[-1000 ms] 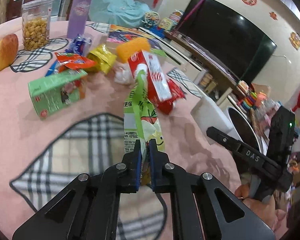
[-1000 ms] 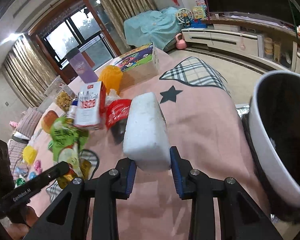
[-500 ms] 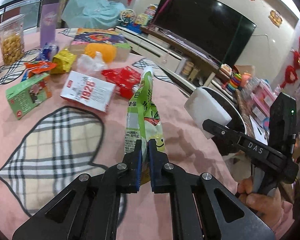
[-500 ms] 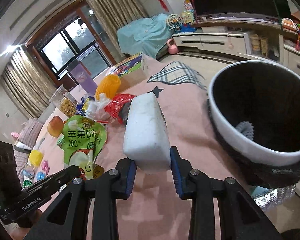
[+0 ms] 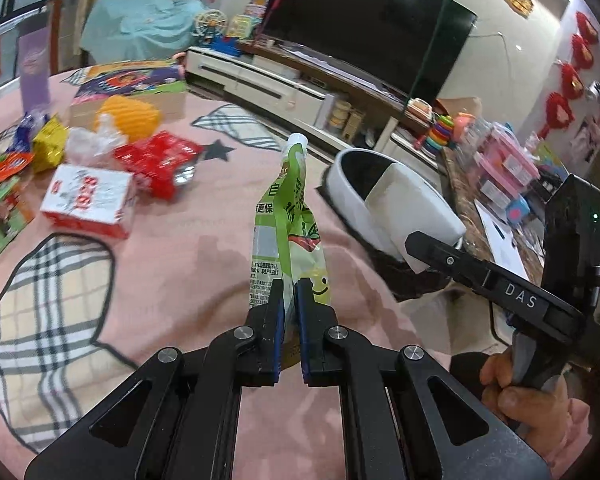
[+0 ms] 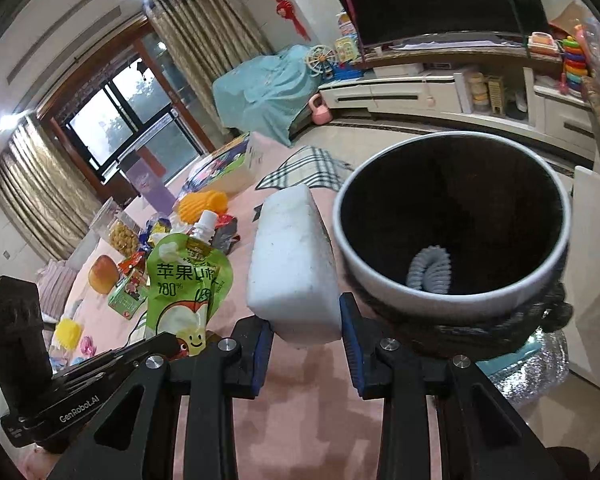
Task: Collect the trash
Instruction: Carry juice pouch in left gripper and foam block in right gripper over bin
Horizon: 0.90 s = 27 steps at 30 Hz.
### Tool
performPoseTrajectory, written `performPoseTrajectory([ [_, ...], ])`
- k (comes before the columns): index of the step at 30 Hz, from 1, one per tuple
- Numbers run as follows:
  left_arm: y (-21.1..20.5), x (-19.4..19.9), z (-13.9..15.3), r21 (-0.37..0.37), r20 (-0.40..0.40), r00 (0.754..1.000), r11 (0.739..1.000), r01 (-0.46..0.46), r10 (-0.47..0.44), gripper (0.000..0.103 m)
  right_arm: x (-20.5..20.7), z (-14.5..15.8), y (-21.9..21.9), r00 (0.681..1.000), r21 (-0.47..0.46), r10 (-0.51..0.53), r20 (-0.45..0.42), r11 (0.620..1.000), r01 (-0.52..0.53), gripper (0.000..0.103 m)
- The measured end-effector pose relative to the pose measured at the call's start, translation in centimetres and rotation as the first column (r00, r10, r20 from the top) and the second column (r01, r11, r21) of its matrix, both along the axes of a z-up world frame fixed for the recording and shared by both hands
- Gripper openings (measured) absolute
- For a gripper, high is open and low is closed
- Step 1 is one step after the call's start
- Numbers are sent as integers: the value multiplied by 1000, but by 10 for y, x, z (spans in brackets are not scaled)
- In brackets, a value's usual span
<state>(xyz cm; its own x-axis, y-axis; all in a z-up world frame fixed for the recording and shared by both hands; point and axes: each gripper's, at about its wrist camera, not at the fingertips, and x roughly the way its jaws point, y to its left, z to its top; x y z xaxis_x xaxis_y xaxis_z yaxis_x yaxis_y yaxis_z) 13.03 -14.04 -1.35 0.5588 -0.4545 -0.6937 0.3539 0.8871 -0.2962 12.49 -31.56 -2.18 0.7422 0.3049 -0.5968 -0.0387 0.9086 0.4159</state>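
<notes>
My left gripper [image 5: 289, 292] is shut on a green apple drink pouch [image 5: 290, 216] and holds it upright above the pink tablecloth [image 5: 172, 248]. The pouch also shows in the right wrist view [image 6: 186, 280]. My right gripper [image 6: 305, 316] is shut on a white foam block [image 6: 292, 264], also seen in the left wrist view [image 5: 412, 208], held next to the rim of a white bin with a black inside [image 6: 380, 280]. The bin [image 5: 340, 176] stands off the table's far right edge. A grey ribbed object [image 6: 430, 270] lies in its bottom.
More wrappers lie on the table at left: a red-and-white carton [image 5: 88, 200], a red packet [image 5: 160, 160], a green carton [image 5: 0, 224], a yellow packet [image 5: 48, 144], an orange cup [image 5: 126, 116]. A TV stand [image 5: 284, 88] runs behind.
Both grippers have moved right, away from the pile of wrappers and toward the bin, each still holding its item. The bin now fills much of the right wrist view.
</notes>
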Motion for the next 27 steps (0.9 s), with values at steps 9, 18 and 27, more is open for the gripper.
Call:
performPoseTrajectory([
  [9,-37,5,7,12,1,997,997,73,-73,5,-9,4,-30,997,8,-71,13,997,71,32],
  [18,-65,13,13,29,3,992,991,130,-130,5,-11,6,-52,993,10,-120,11,993,120,32],
  [27,-93,21,18,50,-4,985,983,174,-174,5,-11,7,-69,988,4,-153,13,988,153,32],
])
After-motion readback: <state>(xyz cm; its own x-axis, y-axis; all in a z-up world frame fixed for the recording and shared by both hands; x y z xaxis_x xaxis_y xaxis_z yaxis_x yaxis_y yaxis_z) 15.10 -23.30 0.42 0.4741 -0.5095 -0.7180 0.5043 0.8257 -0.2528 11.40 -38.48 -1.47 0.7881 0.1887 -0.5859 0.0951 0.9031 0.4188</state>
